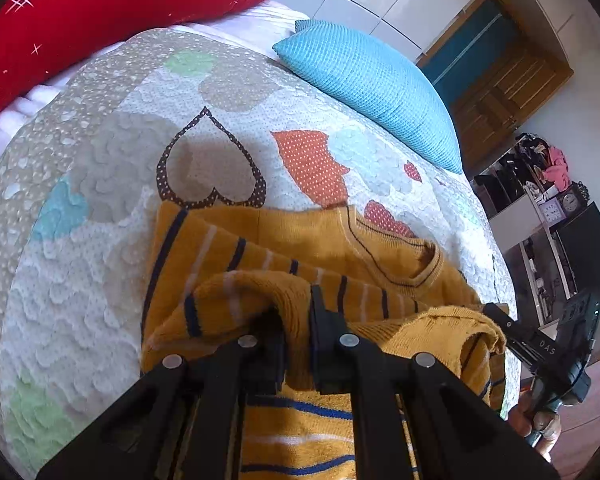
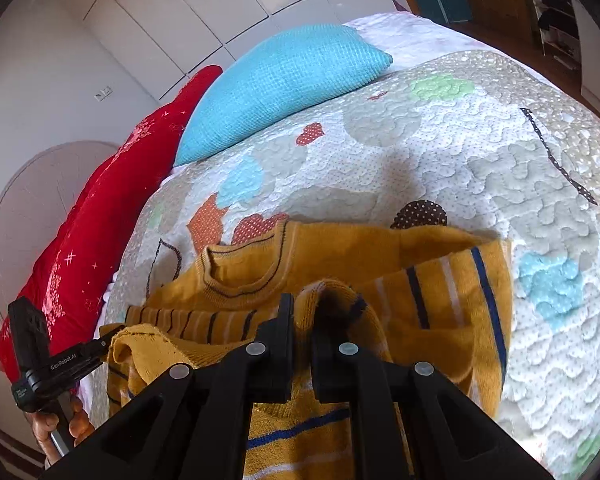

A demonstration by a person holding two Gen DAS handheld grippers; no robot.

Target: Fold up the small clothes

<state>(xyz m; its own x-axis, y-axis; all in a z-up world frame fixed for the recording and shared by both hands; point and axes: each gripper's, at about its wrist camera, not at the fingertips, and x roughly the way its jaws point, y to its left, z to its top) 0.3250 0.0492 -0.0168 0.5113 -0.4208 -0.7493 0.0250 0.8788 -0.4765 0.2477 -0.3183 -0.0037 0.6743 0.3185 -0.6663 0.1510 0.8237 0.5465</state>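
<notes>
A small mustard-yellow knit sweater (image 1: 300, 240) with navy and white stripes lies on the patterned quilt (image 1: 100, 260), collar toward the pillows. My left gripper (image 1: 296, 312) is shut on a lifted fold of the sweater's striped edge. My right gripper (image 2: 304, 312) is shut on another raised fold of the same sweater (image 2: 360, 248). The right gripper also shows at the right edge of the left wrist view (image 1: 496, 312), pinching the sweater's corner. The left gripper shows at the left of the right wrist view (image 2: 112, 342), also on cloth.
A blue pillow (image 1: 372, 84) and a red pillow (image 1: 100, 12) lie at the head of the bed. A shelf with clocks and clutter (image 1: 548, 208) stands beyond the bed's side. White wardrobe doors (image 2: 180, 8) line the wall.
</notes>
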